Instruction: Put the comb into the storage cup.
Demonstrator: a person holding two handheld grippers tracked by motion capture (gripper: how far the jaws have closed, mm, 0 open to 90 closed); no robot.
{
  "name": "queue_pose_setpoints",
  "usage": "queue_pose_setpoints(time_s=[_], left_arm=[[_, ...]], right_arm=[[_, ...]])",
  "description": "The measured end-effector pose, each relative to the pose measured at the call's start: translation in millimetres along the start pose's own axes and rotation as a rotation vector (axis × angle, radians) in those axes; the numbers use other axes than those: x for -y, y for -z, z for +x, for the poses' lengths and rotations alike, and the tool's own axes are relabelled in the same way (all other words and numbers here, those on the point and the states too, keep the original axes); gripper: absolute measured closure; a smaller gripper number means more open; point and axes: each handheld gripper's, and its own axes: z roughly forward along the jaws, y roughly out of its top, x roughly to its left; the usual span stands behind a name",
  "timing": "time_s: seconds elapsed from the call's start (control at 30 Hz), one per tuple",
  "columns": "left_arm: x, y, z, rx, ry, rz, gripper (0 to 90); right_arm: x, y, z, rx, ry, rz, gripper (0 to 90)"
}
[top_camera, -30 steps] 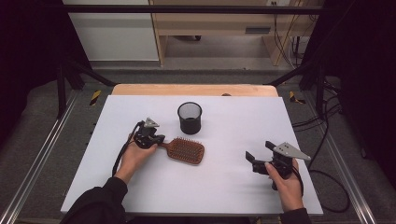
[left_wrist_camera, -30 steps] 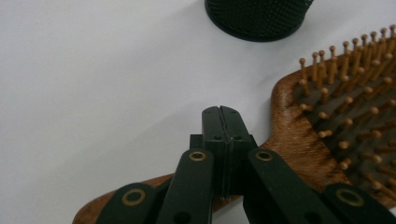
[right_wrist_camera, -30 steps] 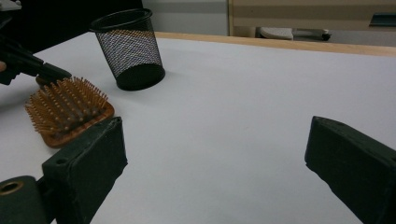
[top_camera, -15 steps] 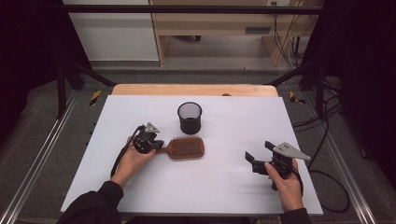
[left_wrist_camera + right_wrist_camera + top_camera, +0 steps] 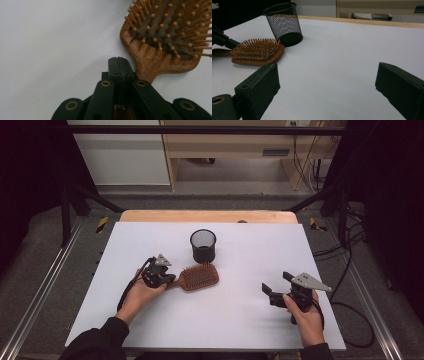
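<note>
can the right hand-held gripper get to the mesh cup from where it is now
Probably yes. The right hand-held gripper has its jaws open, and bare table lies between it and the mesh cup. The hairbrush lies left of that path, its handle at the left hand-held gripper.

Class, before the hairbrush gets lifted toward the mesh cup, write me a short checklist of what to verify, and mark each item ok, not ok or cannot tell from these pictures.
1. Left tongs closed on the hairbrush handle: ok, jaws together over the handle in the left gripper view.
2. Grip firm enough to lift: cannot tell.
3. Mesh cup upright, mouth open: ok.
4. Brush free of the cup: cannot tell; its head lies right beside the cup's base.
5. Right tongs open and away from the brush: ok.
6. Table around the brush free of other things: ok.
</note>
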Motion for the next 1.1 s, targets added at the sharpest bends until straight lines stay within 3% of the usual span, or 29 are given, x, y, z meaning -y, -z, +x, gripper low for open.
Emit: queue_pose_setpoints(time_s=[0.43, 1.1], left_arm=[[1.7, 4.1, -8.9, 0.013, -0.019, 0.021, 90.0], [5.0, 8.2, -7.1, 0.029, -0.017, 0.044, 90.0]], right_arm=[[0.2, -0.6, 0.7, -0.010, 0.002, 0.008, 5.5], [0.4, -1.1, 1.4, -0.014, 0.005, 0.012, 5.5]])
